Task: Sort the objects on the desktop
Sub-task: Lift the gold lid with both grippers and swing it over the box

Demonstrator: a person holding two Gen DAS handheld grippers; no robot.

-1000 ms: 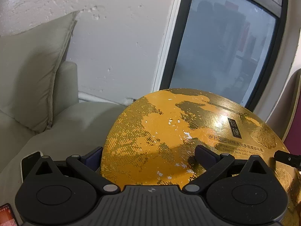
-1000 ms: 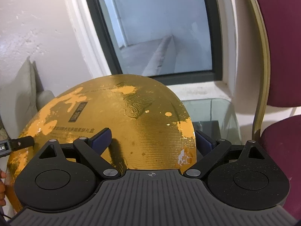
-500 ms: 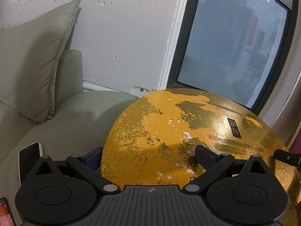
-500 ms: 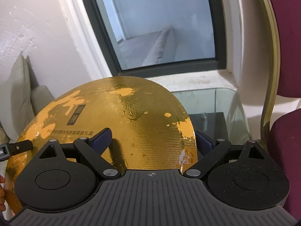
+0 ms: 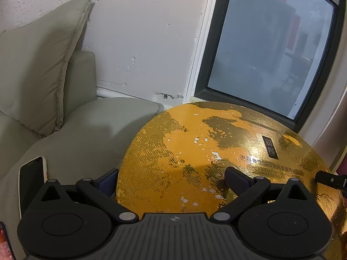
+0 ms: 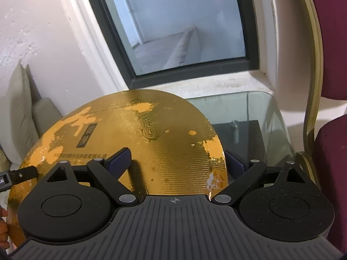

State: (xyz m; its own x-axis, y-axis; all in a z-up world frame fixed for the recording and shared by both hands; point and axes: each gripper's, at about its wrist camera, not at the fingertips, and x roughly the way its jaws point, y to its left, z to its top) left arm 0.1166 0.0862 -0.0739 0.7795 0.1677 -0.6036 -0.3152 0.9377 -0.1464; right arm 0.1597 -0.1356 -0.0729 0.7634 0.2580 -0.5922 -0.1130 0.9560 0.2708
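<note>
We found the round box (image 5: 195, 151) between both grippers, the sofa (image 5: 91, 134) and phone (image 5: 32, 177) to its left, the glass table (image 6: 249, 117) right, the window (image 6: 173, 21) behind.

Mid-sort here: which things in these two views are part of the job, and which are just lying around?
In the job:
- round gold box, gripped at opposite edges
- left gripper, shut on it
- right gripper, shut on it
- glass table behind the box

Lying about:
- phone on the sofa
- cushion
- maroon chair
- window
</note>
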